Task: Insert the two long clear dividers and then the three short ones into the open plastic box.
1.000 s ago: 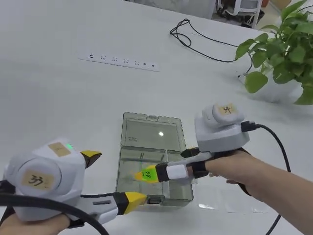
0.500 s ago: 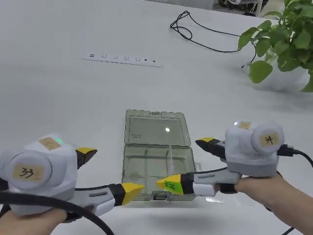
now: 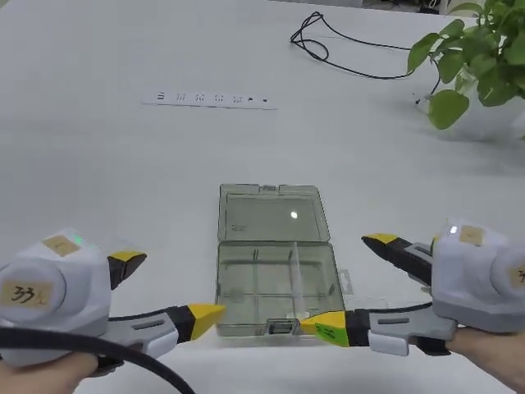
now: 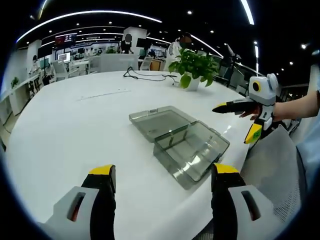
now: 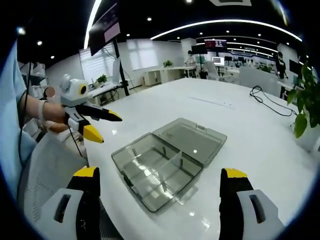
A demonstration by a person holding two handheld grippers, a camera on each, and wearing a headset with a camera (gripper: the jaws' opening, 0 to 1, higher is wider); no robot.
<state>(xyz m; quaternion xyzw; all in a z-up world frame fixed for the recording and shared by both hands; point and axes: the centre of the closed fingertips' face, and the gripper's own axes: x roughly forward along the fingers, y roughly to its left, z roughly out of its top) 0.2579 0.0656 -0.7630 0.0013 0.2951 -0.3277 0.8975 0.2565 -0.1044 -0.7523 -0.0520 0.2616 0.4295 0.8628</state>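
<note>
A broad white worktop in an open-plan office, lit by long ceiling light strips, carries an open plastic box at its near edge. Nearest the camera in the head view, a person holds two white handheld grippers low over that edge, one on either side of the box. The left gripper, labelled "33" and showing a green light, has its yellow-tipped fingers spread wide apart with nothing between them. The right gripper mirrors it, its fingers also spread and empty, the lower one bearing a green sticker. Neither gripper touches the box. Each gripper view shows the other gripper across the box, held up by a hand above the worktop's edge.

Between the two grippers, the smoky clear box rests flat on the worktop, its hinged lid folded back and lying open on the far side. Clear dividers stand upright inside the tray and split it into compartments; one runs from the front wall toward the hinge and another crosses it, though the exact number of pieces cannot be told through the clear plastic.

Well beyond the lid, a white power strip lies across the worktop. Farther back a black cable loops over the surface, and a leafy green potted plant stands at the far right.
</note>
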